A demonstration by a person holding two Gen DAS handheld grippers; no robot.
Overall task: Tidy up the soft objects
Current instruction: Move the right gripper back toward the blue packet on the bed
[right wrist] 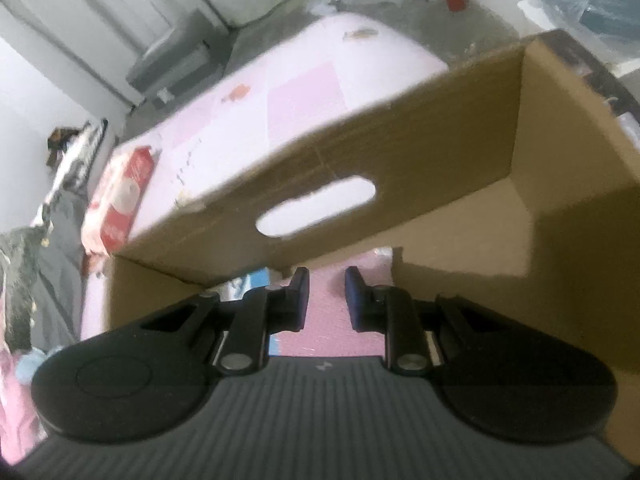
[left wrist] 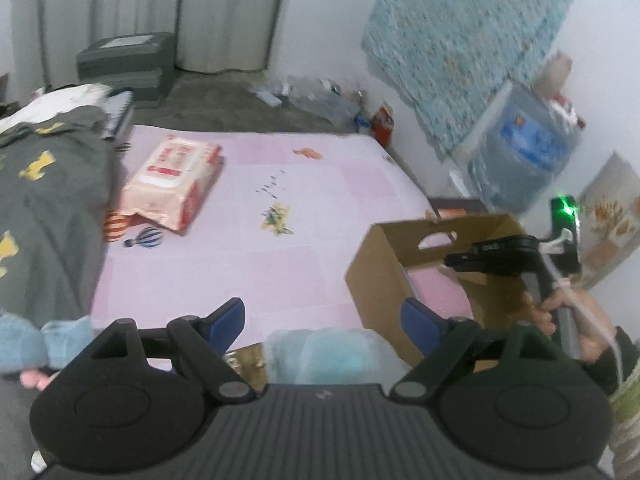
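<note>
A brown cardboard box (left wrist: 380, 276) with a handle slot stands on the pink bed sheet at the right. My left gripper (left wrist: 324, 312) is open and empty above a light blue soft item in clear plastic (left wrist: 328, 356) near the bed's front edge. My right gripper (right wrist: 327, 286) is inside the box (right wrist: 440, 136), its jaws a narrow gap apart with nothing between them. It also shows in the left wrist view (left wrist: 492, 258), held by a hand. A pink and red soft pack (left wrist: 172, 180) lies at the far left of the sheet, also in the right wrist view (right wrist: 120, 200).
A dark grey blanket with yellow shapes (left wrist: 44, 208) covers the bed's left side. Light blue fluffy items (left wrist: 44, 340) lie at the front left. A large water bottle (left wrist: 520, 160) and a patterned blue cloth (left wrist: 460, 40) stand by the right wall. Grey cases (left wrist: 128, 60) sit by the curtains.
</note>
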